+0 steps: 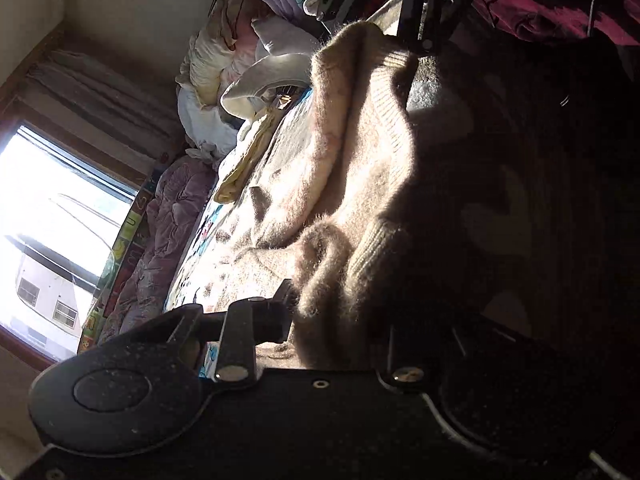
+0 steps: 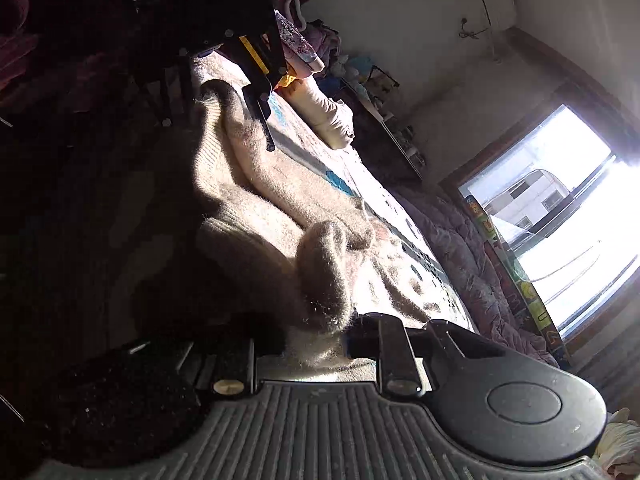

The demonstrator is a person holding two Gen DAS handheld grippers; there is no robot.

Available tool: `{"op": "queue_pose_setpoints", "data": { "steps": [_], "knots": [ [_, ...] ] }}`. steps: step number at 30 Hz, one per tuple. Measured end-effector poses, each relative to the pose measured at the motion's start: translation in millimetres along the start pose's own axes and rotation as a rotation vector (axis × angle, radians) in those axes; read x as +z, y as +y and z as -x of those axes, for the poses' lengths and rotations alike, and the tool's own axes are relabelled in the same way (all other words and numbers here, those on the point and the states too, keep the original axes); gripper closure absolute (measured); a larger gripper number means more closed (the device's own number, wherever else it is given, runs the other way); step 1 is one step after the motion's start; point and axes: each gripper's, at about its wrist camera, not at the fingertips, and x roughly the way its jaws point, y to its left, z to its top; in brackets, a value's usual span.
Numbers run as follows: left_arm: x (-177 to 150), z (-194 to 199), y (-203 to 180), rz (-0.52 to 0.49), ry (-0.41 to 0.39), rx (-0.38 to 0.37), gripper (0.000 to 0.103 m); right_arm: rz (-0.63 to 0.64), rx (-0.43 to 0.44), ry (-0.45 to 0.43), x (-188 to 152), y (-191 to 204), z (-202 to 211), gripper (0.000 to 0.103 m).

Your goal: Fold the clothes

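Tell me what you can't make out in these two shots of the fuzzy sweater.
- Left wrist view: near part of the fuzzy sweater lost in deep shadow.
- Right wrist view: sweater fluff bunched in the right gripper hides its pads.
- Both views: window overexposed, outside mostly washed out.

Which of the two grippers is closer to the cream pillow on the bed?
Left. The left gripper grips the fuzzy sweater at its far end, close beside the cream pillow. The right gripper pinches the sweater's near end, farther off.
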Motion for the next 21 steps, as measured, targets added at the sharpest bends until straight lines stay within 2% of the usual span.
{"op": "queue_pose_setpoints", "data": {
  "steps": [2, 7, 11, 12, 14, 16, 19, 21],
  "knots": [
    [0, 3, 29, 0.136, -0.035, -0.036, 0.076, -0.160, 0.013, -0.034, 4, -28, 3, 0.080],
    [-8, -6, 106, 0.486, -0.146, -0.121, 0.075, -0.445, 0.078, -0.108, 4, -97, -8, 0.080],
    [-22, -34, 158, 0.752, -0.223, -0.163, 0.075, -0.790, 0.115, -0.184, -22, -159, -34, 0.080],
    [-27, -43, 165, 0.802, -0.227, -0.164, 0.075, -0.877, 0.115, -0.201, -31, -173, -43, 0.080],
    [-40, -75, 183, 0.963, -0.209, -0.190, 0.075, -1.052, 0.127, -0.218, -57, -194, -64, 0.080],
    [-55, -102, 192, 1.102, -0.175, -0.208, 0.075, -1.203, 0.154, -0.205, -83, -203, -89, 0.080],
    [-75, -125, 185, 1.255, -0.095, -0.213, 0.073, -1.401, 0.188, -0.193, -113, -196, -122, 0.074],
    [-86, -124, 178, 1.326, -0.094, -0.245, 0.071, -1.443, 0.200, -0.161, -118, -187, -131, 0.063]
  ]
}}
